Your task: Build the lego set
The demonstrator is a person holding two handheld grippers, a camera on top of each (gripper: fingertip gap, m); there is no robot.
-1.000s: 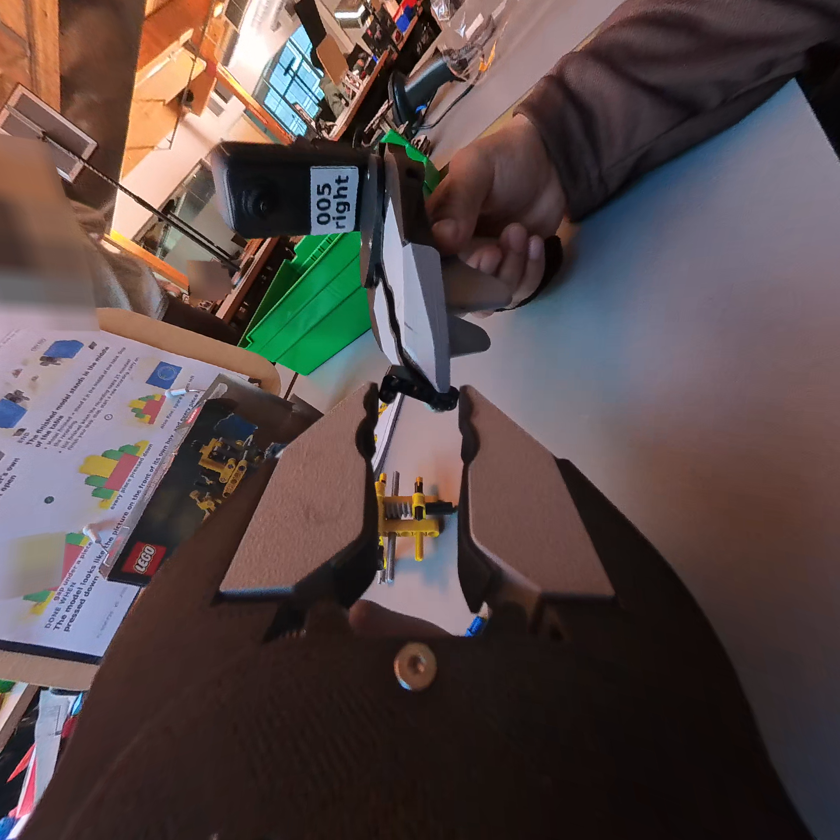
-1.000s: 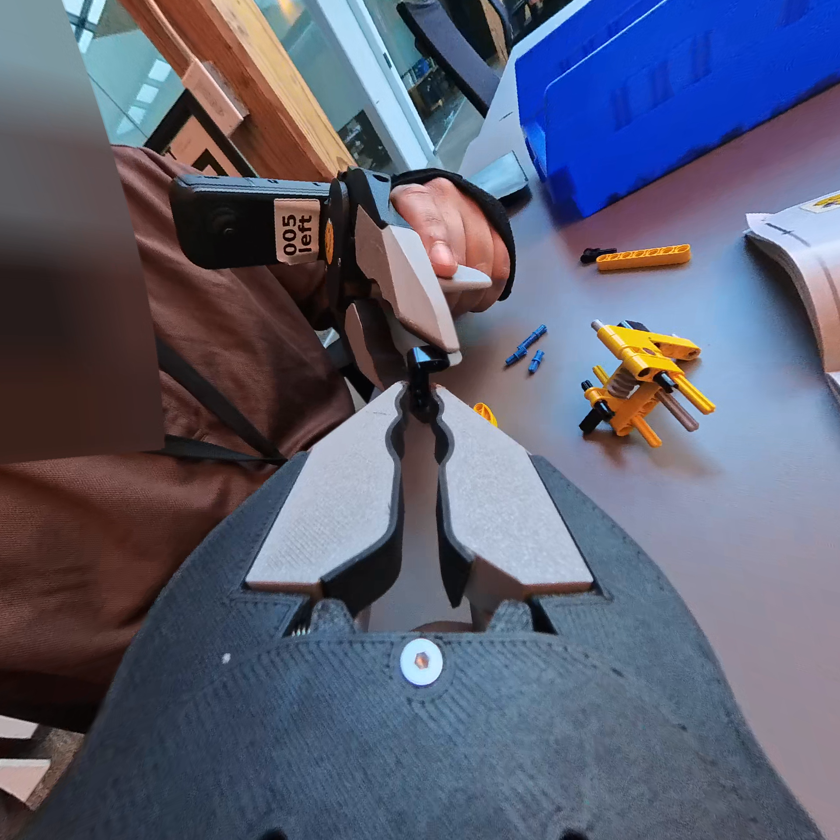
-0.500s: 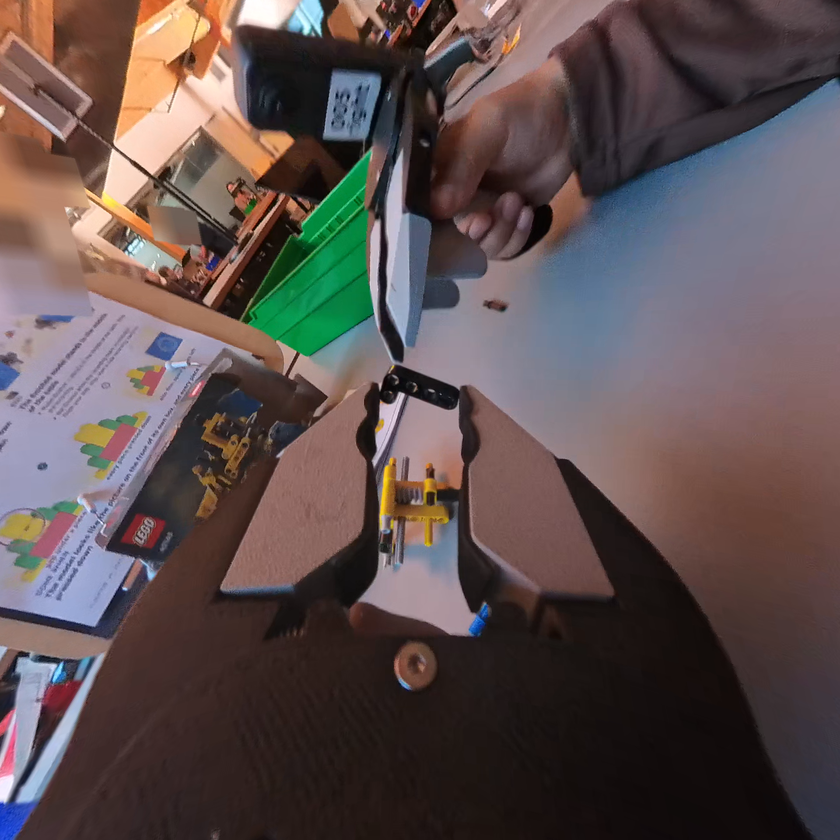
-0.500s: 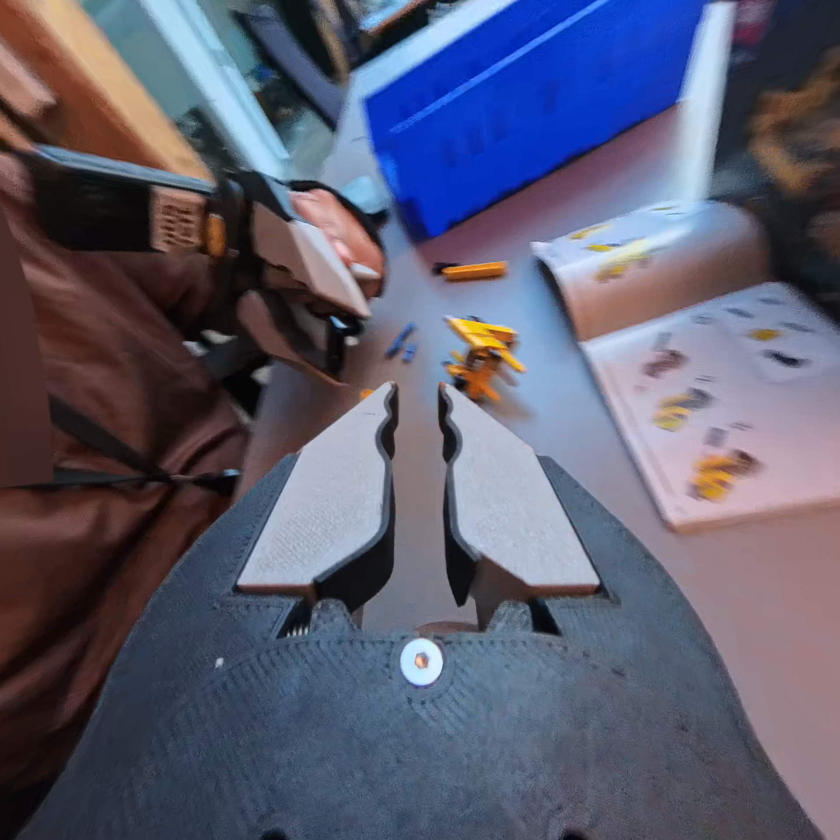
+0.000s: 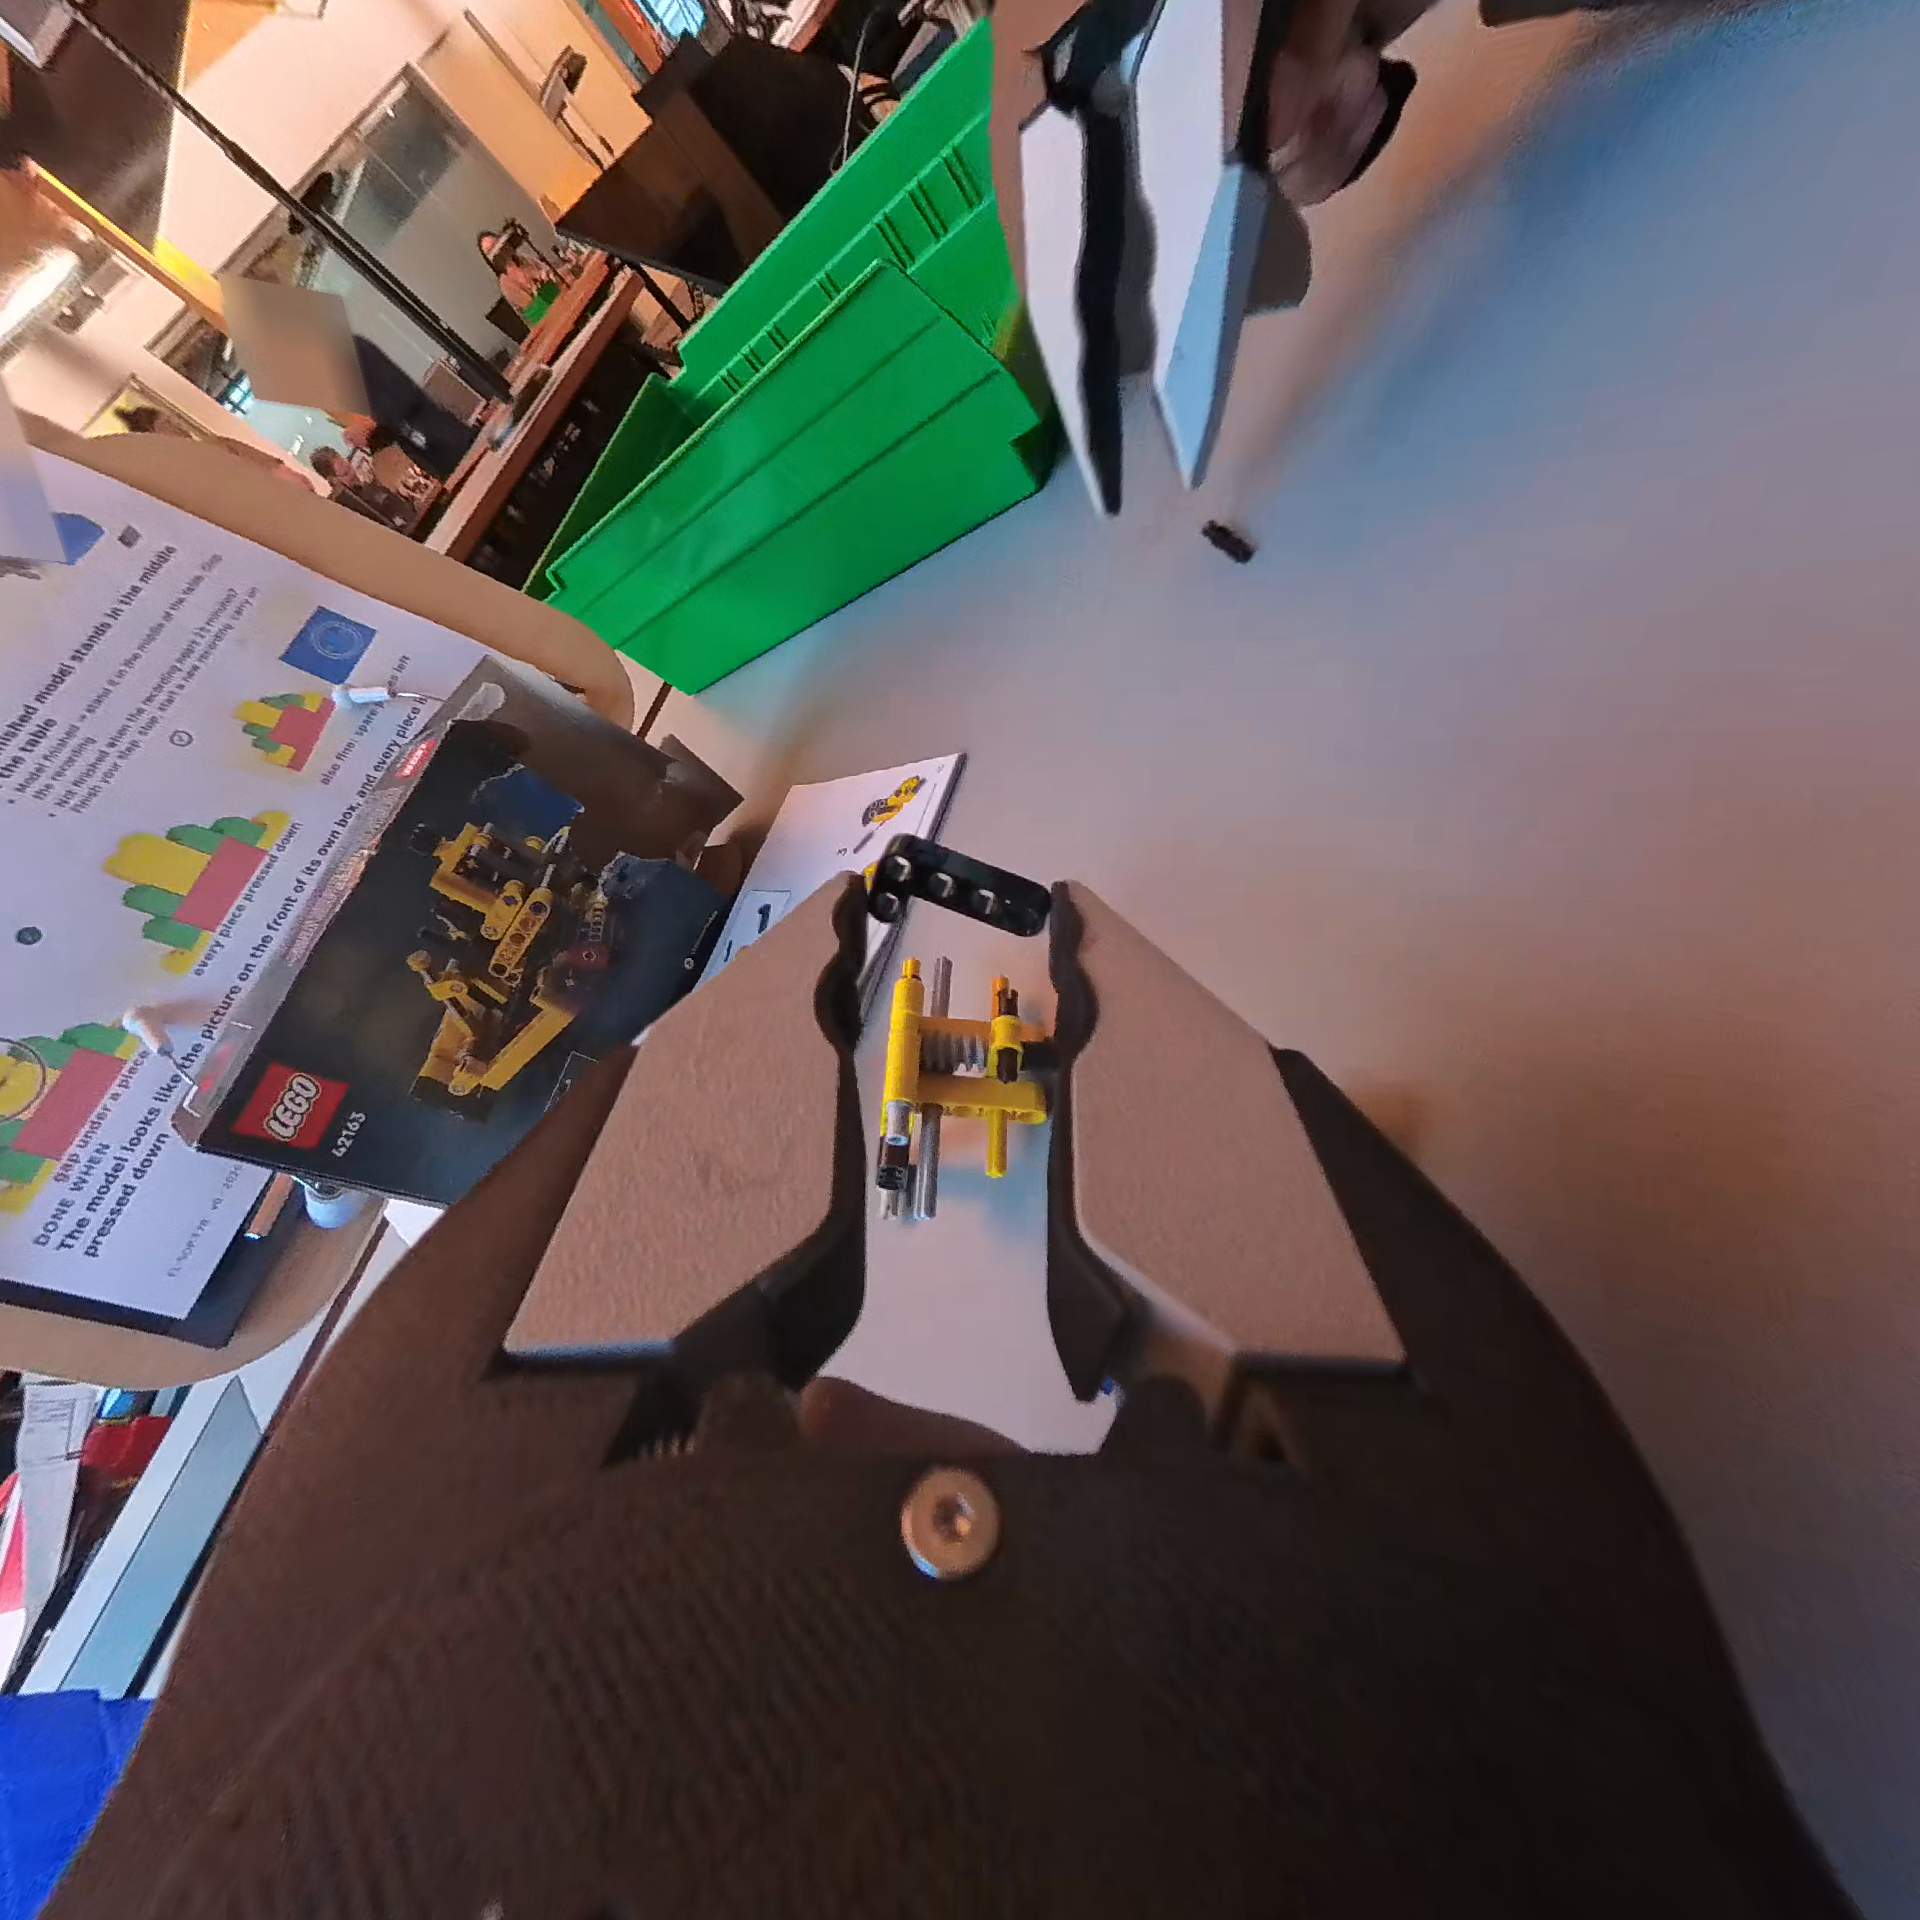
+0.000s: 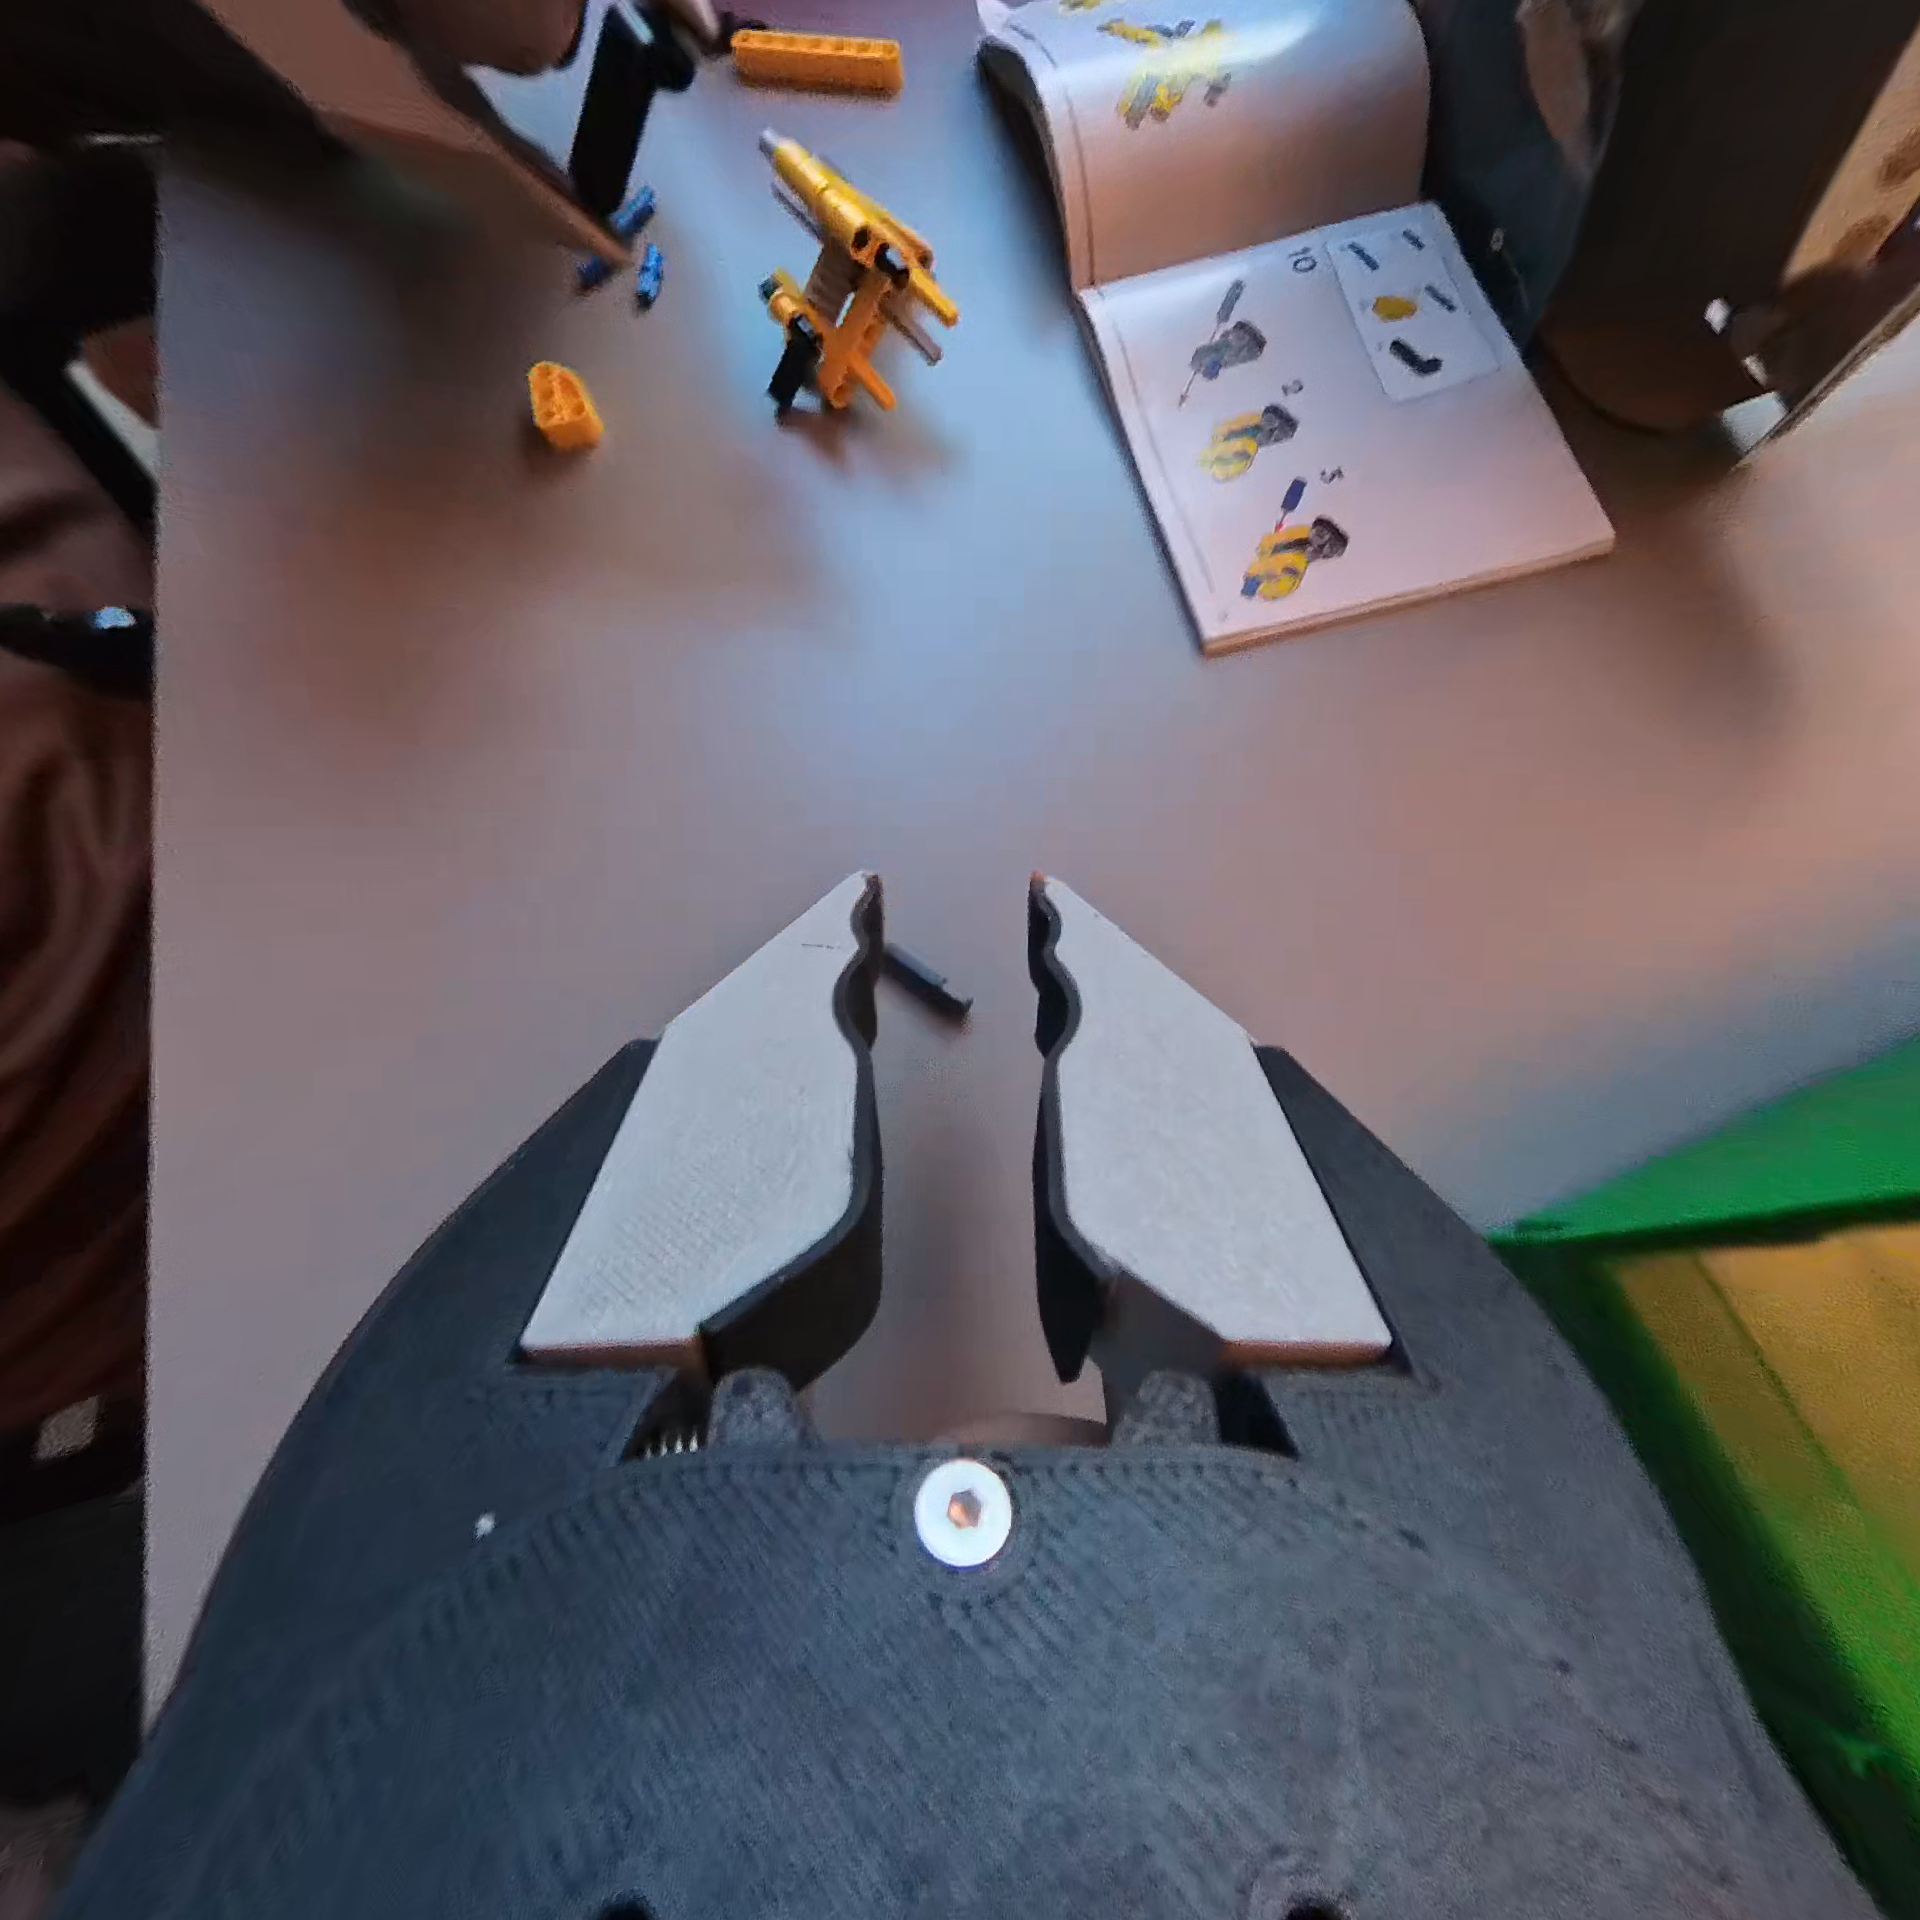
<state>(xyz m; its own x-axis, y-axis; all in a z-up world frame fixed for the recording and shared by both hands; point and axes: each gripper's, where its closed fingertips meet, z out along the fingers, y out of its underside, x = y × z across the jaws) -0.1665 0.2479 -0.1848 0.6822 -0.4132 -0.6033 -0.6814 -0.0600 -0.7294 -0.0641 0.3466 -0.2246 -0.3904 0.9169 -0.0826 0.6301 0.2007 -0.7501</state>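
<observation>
- Two grippers in play: left gripper [image 5: 956, 904] is clamping a black lift-arm beam [image 5: 958, 885] by its ends at the fingertips; right gripper [image 6: 954, 883] is hanging over the table [image 6: 727, 665] with its jaws parted to a moderate gap, gripping nothing.
- Beam's long axis is running across the left jaw gap, fingertip to fingertip, with its row of holes facing the left wrist camera; the left end is sitting slightly higher in that view.
- Small black pin [image 6: 927, 981] is lying flat on the table, showing between the right fingers near the left one; its axis is running diagonally, up-left to down-right in the right wrist view.
- Same pin [image 5: 1227, 539] is showing in the left wrist view just beyond the right gripper's tips [image 5: 1148, 488], not touching them.
- Yellow sub-assembly [image 6: 847, 275] is lying on the table well ahead of the right gripper, its grey axle and long yellow part angled up-left to down-right.
- In the left wrist view the sub-assembly [image 5: 961, 1070] is showing through the jaw gap, under the beam, long parts running along the fingers.
- Loose parts are sitting to its left in the right wrist view: short yellow beam [image 6: 564, 405], blue pins [image 6: 634, 244], and a long yellow beam [image 6: 817, 60] farther off.
- Open instruction booklet [image 6: 1351, 416] is lying right of the sub-assembly; set box [image 5: 447, 987] and green bins [image 5: 821, 436] are sitting at the table edges.
</observation>
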